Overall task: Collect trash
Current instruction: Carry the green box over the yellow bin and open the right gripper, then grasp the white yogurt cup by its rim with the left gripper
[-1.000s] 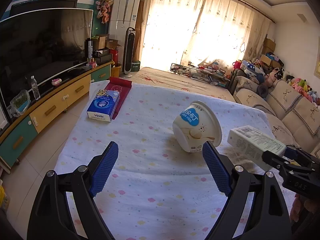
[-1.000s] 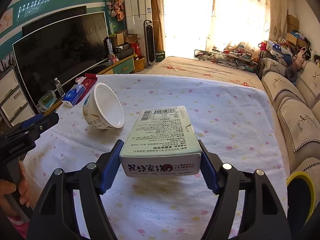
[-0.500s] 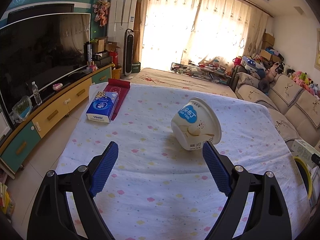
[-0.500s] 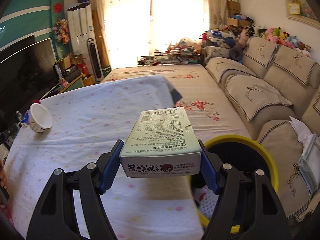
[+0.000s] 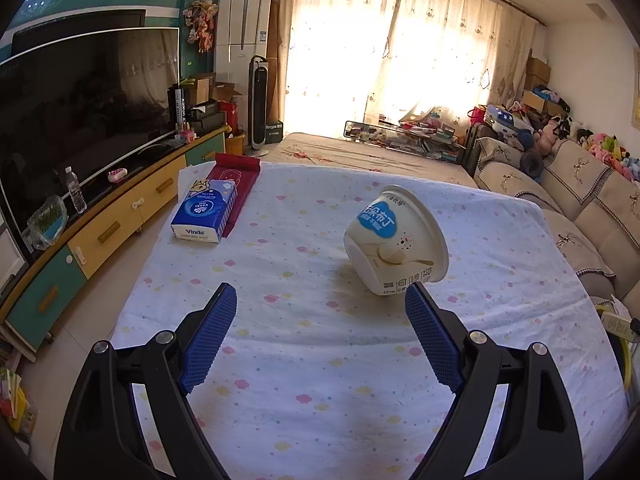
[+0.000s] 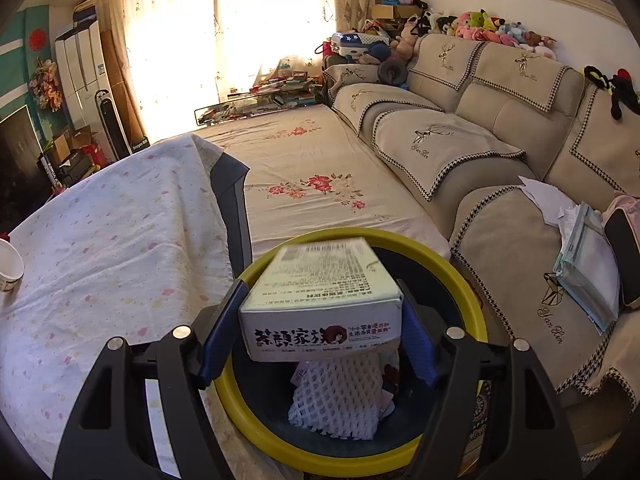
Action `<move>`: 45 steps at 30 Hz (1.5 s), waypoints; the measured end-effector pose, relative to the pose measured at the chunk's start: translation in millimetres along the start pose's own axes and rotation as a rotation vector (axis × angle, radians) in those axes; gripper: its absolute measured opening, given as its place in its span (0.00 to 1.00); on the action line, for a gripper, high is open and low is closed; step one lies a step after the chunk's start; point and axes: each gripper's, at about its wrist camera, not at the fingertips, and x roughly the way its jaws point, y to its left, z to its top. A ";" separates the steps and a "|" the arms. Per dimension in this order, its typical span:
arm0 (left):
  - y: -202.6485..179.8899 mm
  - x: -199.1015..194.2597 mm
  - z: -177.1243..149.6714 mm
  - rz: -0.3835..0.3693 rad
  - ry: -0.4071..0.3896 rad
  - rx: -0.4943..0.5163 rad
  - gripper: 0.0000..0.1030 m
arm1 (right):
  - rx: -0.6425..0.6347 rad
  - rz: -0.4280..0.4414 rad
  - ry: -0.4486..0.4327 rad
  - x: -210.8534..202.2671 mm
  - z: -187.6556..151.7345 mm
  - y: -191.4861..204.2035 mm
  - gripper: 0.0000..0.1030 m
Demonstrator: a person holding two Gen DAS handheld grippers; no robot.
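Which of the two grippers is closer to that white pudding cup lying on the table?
Left. The left gripper hangs open just short of the pudding cup; the right gripper holds a box over the yellow-rimmed bin, far off.

Your cup (image 5: 394, 246) lies tipped on the surface (image 5: 304, 272) at frame centre-right; the tissue pack (image 5: 205, 212) sits upper left. The box (image 6: 320, 300) hangs over the bin (image 6: 448, 268), netting (image 6: 340, 392) inside.

Home living room, sofa (image 6: 460, 148), television (image 5: 88, 92)
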 end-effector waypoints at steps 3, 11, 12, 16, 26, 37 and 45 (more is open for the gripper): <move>-0.4 0.5 -0.1 -0.002 0.001 0.001 0.82 | 0.026 0.015 -0.005 -0.2 2.6 -0.5 0.68; -11.6 -0.4 4.1 -0.043 0.015 -0.013 0.85 | -0.036 0.162 -0.103 -21.5 11.1 65.0 0.69; -14.4 1.1 5.2 -0.043 0.026 -0.010 0.86 | -0.054 0.176 -0.109 -22.2 9.6 75.7 0.69; -29.2 13.1 11.6 -0.065 0.087 0.003 0.86 | -0.138 0.201 -0.099 -17.5 -0.4 112.0 0.69; -53.7 61.2 38.0 -0.091 0.216 -0.049 0.86 | -0.216 0.184 -0.136 -25.7 -5.4 136.1 0.70; -61.0 100.4 51.3 0.001 0.278 -0.081 0.78 | -0.198 0.183 -0.115 -21.2 -2.8 132.9 0.70; -69.1 95.9 51.4 0.012 0.240 -0.019 0.57 | -0.188 0.188 -0.097 -17.5 -0.5 130.3 0.70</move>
